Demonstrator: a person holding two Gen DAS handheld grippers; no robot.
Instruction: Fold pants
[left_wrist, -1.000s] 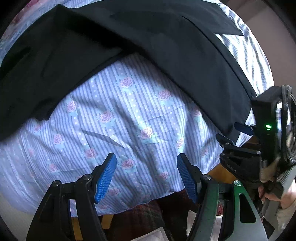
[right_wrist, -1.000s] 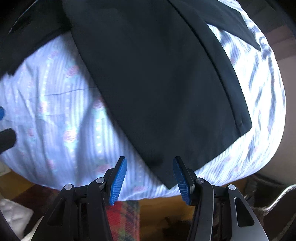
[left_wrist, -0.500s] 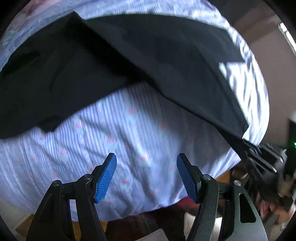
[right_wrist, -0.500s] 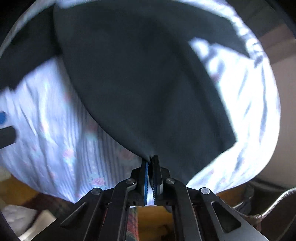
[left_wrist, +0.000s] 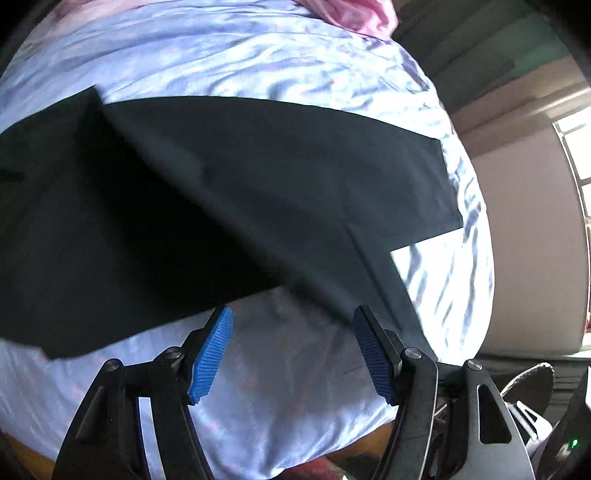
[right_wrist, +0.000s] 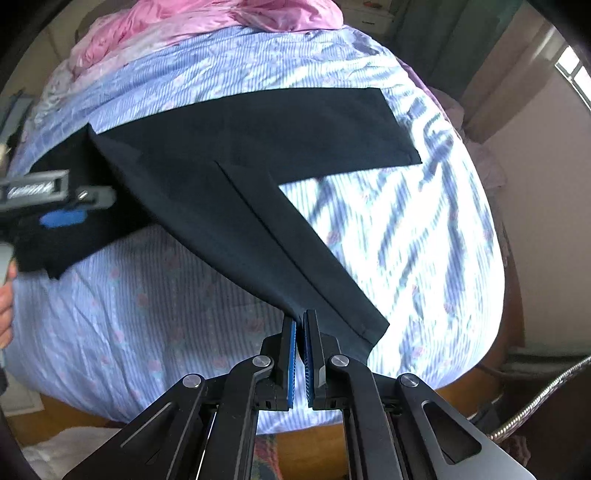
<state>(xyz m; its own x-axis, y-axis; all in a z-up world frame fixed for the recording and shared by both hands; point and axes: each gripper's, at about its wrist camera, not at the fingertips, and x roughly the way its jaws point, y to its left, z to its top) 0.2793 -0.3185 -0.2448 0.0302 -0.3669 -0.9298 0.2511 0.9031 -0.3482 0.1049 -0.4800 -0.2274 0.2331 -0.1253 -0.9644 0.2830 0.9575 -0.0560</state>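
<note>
Around me, mostly bedding: a blue striped floral sheet (right_wrist: 177, 295) covers the bed, and a pink quilt (right_wrist: 207, 26) is bunched at its far end. A window (left_wrist: 576, 155) glares on the right of my left wrist view, with a plain wall below it. A metal hose (right_wrist: 535, 398) shows at the right edge of the right wrist view.

The black pants (right_wrist: 258, 155) lie across the sheet, spread in a V. One leg runs flat toward the right side of the bed, its hem square near the sunlit patch. The other leg comes down toward my right gripper (right_wrist: 300, 354), long axis running diagonally from the crotch at upper left to the hem at lower middle, and it rises off the sheet at my end.

My right gripper is clamped on that hem, pads pinching the fabric edge. My left gripper (left_wrist: 291, 350) is spread with nothing between its pads (left_wrist: 210, 354), above the sheet just below the waist end. In the right wrist view its body crosses in front of the pants' waist end, hiding part of it.
</note>
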